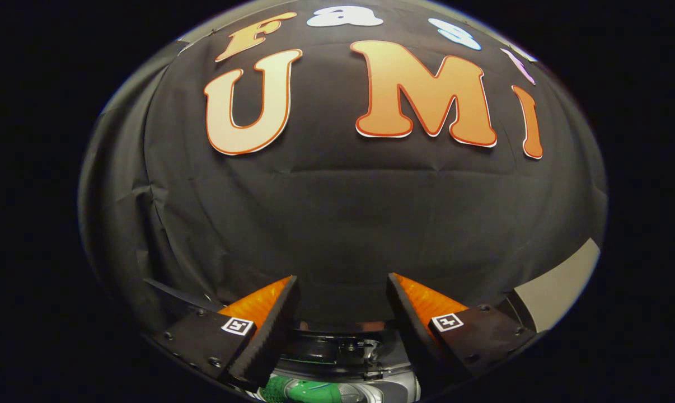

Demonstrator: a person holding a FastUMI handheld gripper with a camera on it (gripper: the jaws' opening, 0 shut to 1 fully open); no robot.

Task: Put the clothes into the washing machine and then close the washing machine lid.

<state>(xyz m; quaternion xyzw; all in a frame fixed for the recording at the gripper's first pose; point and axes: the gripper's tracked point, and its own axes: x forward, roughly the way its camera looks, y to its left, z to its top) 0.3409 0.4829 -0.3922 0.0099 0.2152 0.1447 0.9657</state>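
A black cloth wall [337, 212] hangs across the far side of the booth, creased in a few places, with a pale strip of bare surface [556, 280] showing past its lower right corner. In front of it, held up and pointed mostly at the wall, is the gripper [343, 313]. Its two fingers stand well apart, released, with nothing between them and nothing touching either pad. Low down and near, between the fingers and a little below them, sits the top of the washing machine [343, 352]: a dark, rounded opening with a shiny rim and some small fittings, and a pale grey body below it. At the very nearest edge, just beneath the left finger, lies a piece of bright green clothing [304, 390]; it looks like knitted or woven fabric with a light stripe. Whether it is inside the drum, draped on the rim or resting in front of the machine cannot be told from here, because so little of it shows. The lid cannot be made out clearly. As a judgement, the task looks early or midway: the gripper holds no garment, the green piece seems yet to be settled inside, and closing the lid remains to be done.
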